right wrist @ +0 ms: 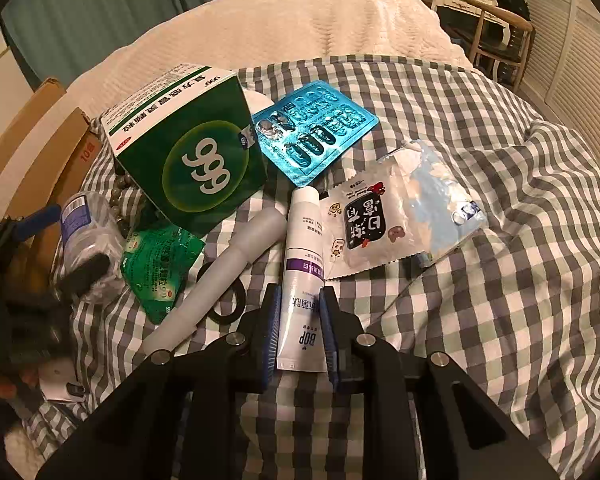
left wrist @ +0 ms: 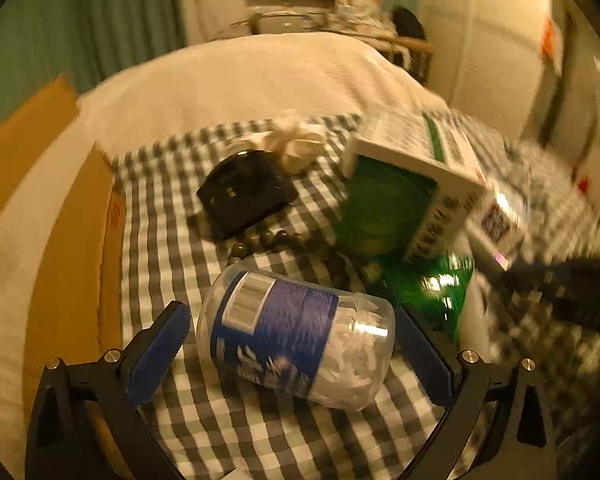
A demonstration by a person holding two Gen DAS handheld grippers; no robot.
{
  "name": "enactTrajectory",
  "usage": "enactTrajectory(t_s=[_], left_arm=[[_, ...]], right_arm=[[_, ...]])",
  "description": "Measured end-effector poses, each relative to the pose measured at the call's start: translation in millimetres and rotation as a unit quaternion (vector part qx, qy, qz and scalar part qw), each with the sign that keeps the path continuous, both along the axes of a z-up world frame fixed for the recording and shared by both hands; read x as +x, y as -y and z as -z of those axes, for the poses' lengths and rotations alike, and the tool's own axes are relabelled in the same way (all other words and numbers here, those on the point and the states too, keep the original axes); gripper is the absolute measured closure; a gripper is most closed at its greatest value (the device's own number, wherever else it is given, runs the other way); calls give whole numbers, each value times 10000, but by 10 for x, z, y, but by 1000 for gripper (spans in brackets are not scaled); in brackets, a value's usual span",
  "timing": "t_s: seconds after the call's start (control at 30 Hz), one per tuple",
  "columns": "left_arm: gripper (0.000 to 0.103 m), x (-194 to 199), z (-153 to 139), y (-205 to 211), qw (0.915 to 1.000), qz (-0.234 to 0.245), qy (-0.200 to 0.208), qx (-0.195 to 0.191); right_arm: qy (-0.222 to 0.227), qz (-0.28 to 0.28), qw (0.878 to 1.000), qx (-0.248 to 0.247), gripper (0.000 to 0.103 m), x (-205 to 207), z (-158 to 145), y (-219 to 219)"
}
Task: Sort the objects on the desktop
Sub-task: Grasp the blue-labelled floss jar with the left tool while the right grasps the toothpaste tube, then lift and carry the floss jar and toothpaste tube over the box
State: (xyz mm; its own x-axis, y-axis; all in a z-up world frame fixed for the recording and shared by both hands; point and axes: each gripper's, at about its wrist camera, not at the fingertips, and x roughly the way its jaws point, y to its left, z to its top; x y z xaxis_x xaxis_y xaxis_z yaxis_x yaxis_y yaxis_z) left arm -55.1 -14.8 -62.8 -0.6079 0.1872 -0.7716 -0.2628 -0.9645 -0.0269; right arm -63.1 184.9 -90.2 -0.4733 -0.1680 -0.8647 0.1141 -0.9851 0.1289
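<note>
My left gripper (left wrist: 292, 336) is open, its blue pads on either side of a clear plastic jar (left wrist: 296, 336) with a blue label and white pieces inside, lying on the checked cloth. The jar also shows in the right wrist view (right wrist: 90, 232), with the left gripper (right wrist: 64, 240) around it. My right gripper (right wrist: 300, 308) is shut on a white tube (right wrist: 303, 276) with a purple band, lying on the cloth. A green and white 999 box (right wrist: 188, 148) stands behind; it also shows in the left wrist view (left wrist: 404, 184).
A blue blister pack (right wrist: 316, 132), white and pale blue sachets (right wrist: 384, 216), a green sachet (right wrist: 160, 264), a frosted tube (right wrist: 216, 276) and a black ring (right wrist: 228, 300) lie around. A black box (left wrist: 244, 196), beads (left wrist: 268, 240), and cardboard box (left wrist: 60, 200) at left.
</note>
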Motion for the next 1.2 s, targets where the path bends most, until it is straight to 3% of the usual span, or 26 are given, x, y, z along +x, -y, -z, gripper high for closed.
enactTrajectory(t_s=[0.17, 0.23, 0.3, 0.43, 0.6, 0.77, 1.03, 1.2], left_arm=[[0, -99, 151, 10, 9980, 209, 516, 301], [8, -92, 168, 14, 9981, 172, 533, 271], [8, -93, 157, 68, 9973, 110, 569, 459], [9, 2, 48, 141, 9976, -62, 355, 596], [9, 221, -144, 65, 9978, 54, 73, 652], [9, 430, -327, -11, 9984, 195, -161, 501], [9, 688, -599, 92, 9965, 184, -386, 721], [9, 727, -752, 187, 9946, 138, -405, 946]], right_arm=[[56, 14, 9999, -90, 84, -45, 27, -12], [80, 25, 9999, -132, 84, -69, 46, -33], [82, 52, 9998, -151, 85, -98, 54, -61], [27, 100, 9998, -144, 88, -54, 13, -76], [-22, 216, 9996, -161, 90, 76, -112, -122], [17, 317, 9993, -215, 91, 309, -228, -150], [149, 581, 9971, -470, 91, 718, -240, -191], [4, 646, 9932, -970, 92, 917, -482, -213]])
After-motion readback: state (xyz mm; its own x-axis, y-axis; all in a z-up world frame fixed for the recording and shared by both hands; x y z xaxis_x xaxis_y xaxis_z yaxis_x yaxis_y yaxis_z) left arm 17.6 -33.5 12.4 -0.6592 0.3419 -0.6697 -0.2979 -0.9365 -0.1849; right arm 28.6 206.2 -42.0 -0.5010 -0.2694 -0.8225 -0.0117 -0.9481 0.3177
